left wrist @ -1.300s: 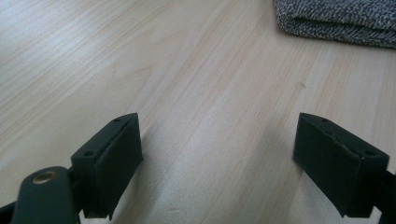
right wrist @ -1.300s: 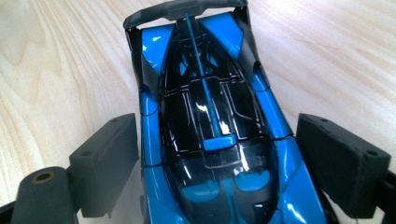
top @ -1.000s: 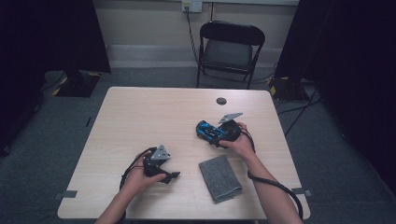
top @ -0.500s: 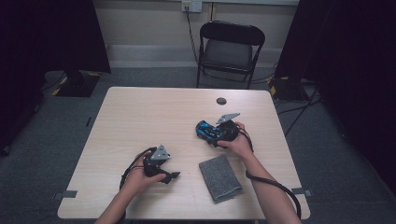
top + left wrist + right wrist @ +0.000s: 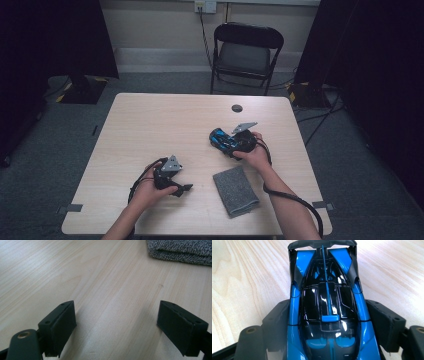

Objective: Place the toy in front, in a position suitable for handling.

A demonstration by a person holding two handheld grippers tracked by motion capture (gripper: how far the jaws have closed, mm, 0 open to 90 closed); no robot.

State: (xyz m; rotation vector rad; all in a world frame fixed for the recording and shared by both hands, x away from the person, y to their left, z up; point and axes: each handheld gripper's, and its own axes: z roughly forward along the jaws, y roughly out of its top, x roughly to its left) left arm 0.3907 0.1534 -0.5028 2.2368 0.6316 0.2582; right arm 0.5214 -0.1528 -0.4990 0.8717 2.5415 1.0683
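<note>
Right gripper [image 5: 224,141] has its jaws around a blue and black toy car [image 5: 223,139]; they have just been closing, and in the right gripper view the pads sit against both flanks of the car [image 5: 327,302] at mid-body, so it reads as a grip. Car lies flat on the wooden table [image 5: 150,125], right of centre, with its rear wing pointing away from the gripper and its nose tucked back between the jaws. Right hand [image 5: 252,152] wraps the gripper body, cable trailing back along the forearm toward the near edge. Left gripper [image 5: 184,189] rests low on the table at near left, held in the left hand [image 5: 147,187], jaws wide apart with bare wood between them [image 5: 117,322], nothing held. Grey folded cloth [image 5: 236,191] lies flat near the near edge, between the two hands, just right of the left gripper's tips and apart from them; its edge shows at the top right of the left gripper view [image 5: 180,250]. Small dark round object [image 5: 237,108] sits near the table's far edge. Black folding chair [image 5: 247,52] stands beyond the far side.
</note>
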